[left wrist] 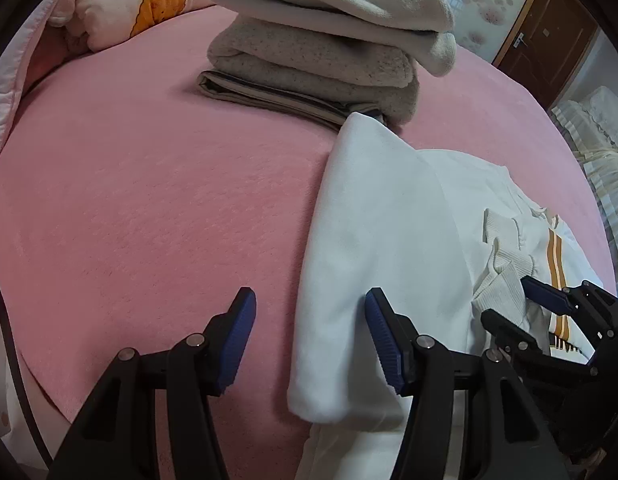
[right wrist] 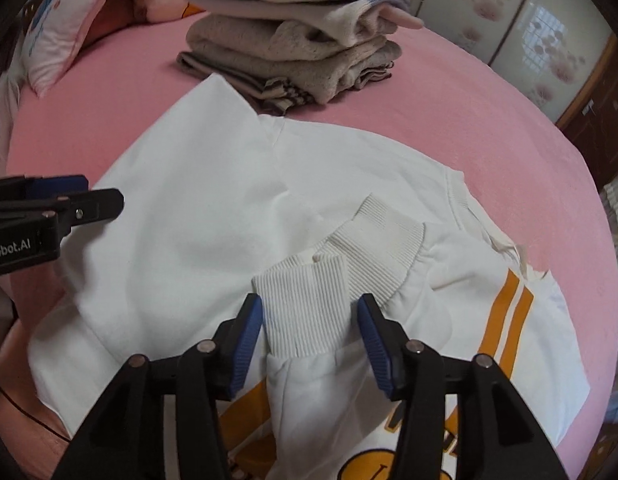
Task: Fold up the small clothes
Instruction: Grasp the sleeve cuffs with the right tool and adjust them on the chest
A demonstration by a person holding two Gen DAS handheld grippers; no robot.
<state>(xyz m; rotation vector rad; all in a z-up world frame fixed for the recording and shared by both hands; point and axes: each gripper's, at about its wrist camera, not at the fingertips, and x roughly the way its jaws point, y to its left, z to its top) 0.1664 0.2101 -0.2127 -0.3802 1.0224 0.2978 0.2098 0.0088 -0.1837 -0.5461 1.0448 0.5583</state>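
Note:
A white sweatshirt (right wrist: 213, 216) with orange stripes (right wrist: 509, 312) lies on the pink bed, its sleeves folded in so the ribbed cuffs (right wrist: 309, 304) rest on top. My right gripper (right wrist: 311, 340) is open, its jaws on either side of the nearer cuff. My left gripper (left wrist: 309, 344) is open over the sweatshirt's folded left edge (left wrist: 349, 280), holding nothing. The left gripper also shows at the left in the right wrist view (right wrist: 89, 196). The right gripper also shows at the right in the left wrist view (left wrist: 521, 300).
A stack of folded clothes (left wrist: 321, 60) sits at the far side of the pink bedsheet (left wrist: 129, 200); it also shows in the right wrist view (right wrist: 293, 44). Pillows (left wrist: 121, 4) lie at the back left. A wooden door (left wrist: 545, 40) and wardrobe panels stand beyond the bed.

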